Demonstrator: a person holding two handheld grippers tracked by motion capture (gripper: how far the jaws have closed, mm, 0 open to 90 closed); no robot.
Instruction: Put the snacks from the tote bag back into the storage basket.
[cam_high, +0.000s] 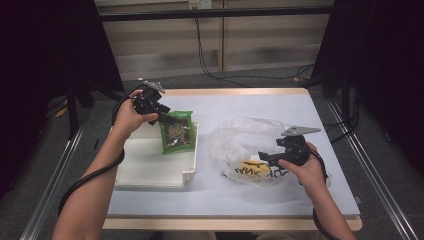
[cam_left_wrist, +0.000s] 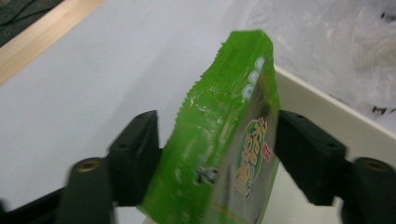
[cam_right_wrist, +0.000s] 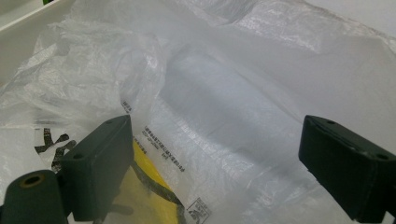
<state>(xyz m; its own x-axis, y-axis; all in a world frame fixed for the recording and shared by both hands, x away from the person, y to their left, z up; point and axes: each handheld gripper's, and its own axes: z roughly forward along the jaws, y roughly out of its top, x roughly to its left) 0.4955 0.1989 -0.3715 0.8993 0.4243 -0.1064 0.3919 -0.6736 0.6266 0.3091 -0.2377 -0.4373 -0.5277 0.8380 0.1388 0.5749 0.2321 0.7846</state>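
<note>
A green snack packet (cam_high: 176, 132) stands tilted over the far right part of a white tray (cam_high: 150, 170). My left gripper (cam_high: 162, 116) is at the packet's top left corner. In the left gripper view the packet (cam_left_wrist: 219, 140) sits between the two spread jaws of my left gripper (cam_left_wrist: 215, 135), whose pads do not squeeze it; the tray's rim (cam_left_wrist: 327, 107) runs behind. My right gripper (cam_high: 262, 157) rests at the near edge of a crumpled clear plastic bag (cam_high: 235, 137). In the right gripper view that gripper (cam_right_wrist: 217, 140) stands open over the bag (cam_right_wrist: 233, 70), with nothing pinched.
The bag carries a yellow patch with black lettering (cam_high: 252, 170), which lies by the left jaw in the right gripper view (cam_right_wrist: 144, 196). The pale table top (cam_high: 250, 105) has a wooden border. Dark stands and cables flank the table on both sides.
</note>
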